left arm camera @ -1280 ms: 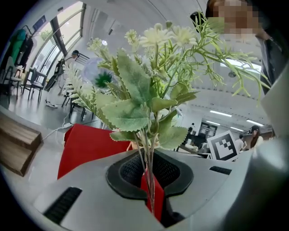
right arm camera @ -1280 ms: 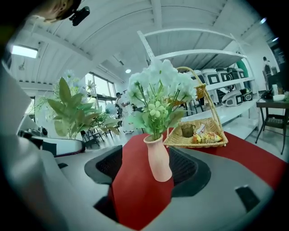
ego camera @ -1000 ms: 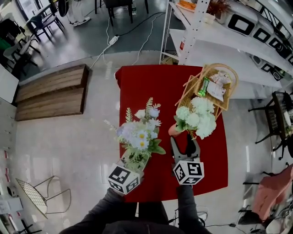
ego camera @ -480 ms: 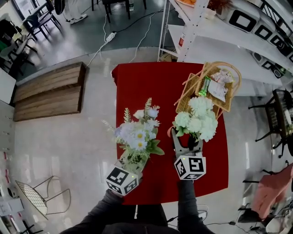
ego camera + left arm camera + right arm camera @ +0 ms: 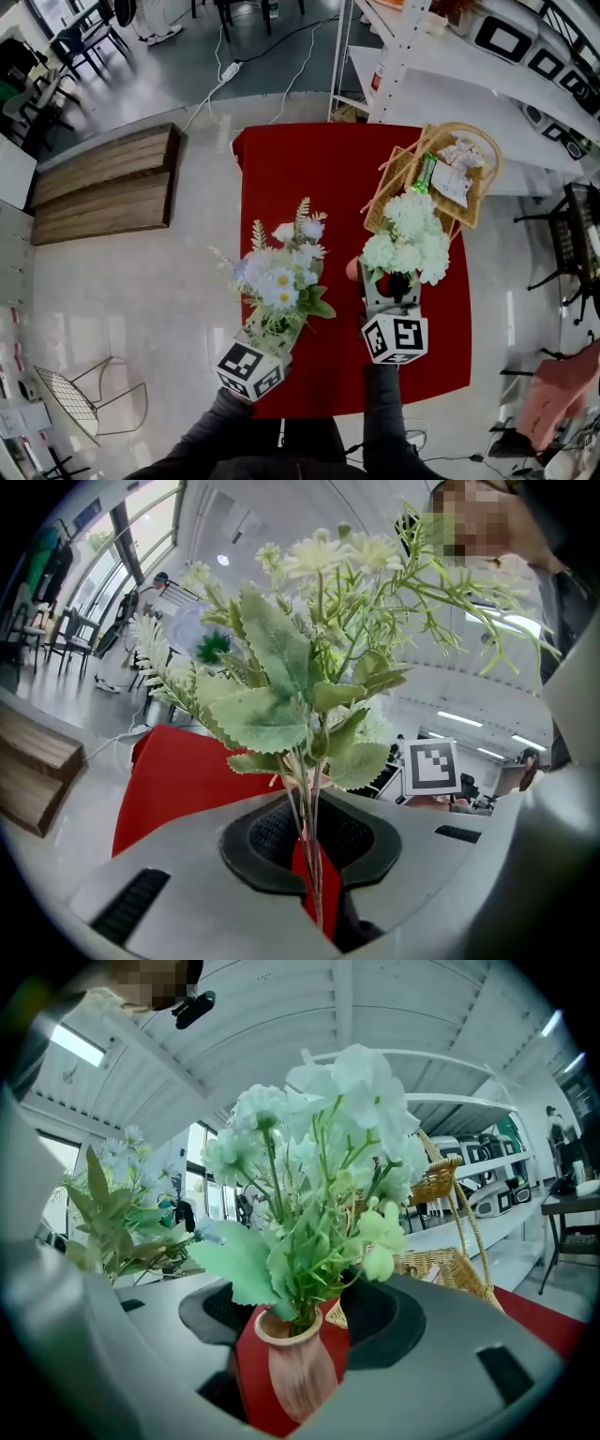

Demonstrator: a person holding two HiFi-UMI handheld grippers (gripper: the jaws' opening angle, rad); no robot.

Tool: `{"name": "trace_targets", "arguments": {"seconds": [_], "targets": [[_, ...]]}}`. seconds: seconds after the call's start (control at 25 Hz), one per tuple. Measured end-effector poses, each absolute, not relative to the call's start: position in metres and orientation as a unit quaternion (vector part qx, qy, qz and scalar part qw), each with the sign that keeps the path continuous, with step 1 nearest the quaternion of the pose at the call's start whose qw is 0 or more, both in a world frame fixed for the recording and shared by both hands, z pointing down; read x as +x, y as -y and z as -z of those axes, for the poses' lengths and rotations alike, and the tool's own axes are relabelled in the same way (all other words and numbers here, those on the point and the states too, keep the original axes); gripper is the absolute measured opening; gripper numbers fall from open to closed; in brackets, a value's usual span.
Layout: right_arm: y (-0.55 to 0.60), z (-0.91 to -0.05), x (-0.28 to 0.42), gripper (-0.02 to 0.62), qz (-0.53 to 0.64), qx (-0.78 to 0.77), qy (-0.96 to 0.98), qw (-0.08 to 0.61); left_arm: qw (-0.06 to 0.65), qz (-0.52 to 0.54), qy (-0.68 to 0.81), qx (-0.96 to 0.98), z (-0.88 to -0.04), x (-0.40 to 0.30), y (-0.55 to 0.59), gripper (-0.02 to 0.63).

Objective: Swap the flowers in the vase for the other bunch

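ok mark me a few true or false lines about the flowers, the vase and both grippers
1. The left gripper is shut on the mixed bunch's stems. True.
2. The vase is empty. False: white flowers stand in it.
3. The wicker basket sits on the red table. True.
4. The right gripper is closed with nothing between its jaws. False: its jaws are apart, with the vase between them.
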State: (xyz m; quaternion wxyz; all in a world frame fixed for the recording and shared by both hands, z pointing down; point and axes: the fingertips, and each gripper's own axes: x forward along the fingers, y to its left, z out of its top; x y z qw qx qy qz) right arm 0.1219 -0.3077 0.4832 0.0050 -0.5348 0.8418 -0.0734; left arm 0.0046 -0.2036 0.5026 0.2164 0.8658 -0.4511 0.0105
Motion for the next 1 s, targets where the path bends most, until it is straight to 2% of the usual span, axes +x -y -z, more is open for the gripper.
{"name": "trace_targets", "arguments": {"seconds": [0.08, 0.16, 1.0], "targets": [[0.3080, -0.4823, 0.1231, 0.256, 0.070, -0.539, -0.839, 0.005, 0.217, -0.011, 0.451, 0.866, -0.5024, 0.0045, 0.2032, 0.034], [0.3084, -0.4822, 0.1269, 0.166, 0.069, -0.547, -0.834, 0.007, 0.217, -0.011, 0.452, 0.865, -0.5027, 0.0046, 0.2032, 0.034], [0.3075, -0.4796, 0.1311, 0.052, 0.046, -0.554, -0.831, -0.008, 0.226, -0.002, 0.451, 0.863, -0.5049, 0.0048, 0.2013, 0.034]]}}
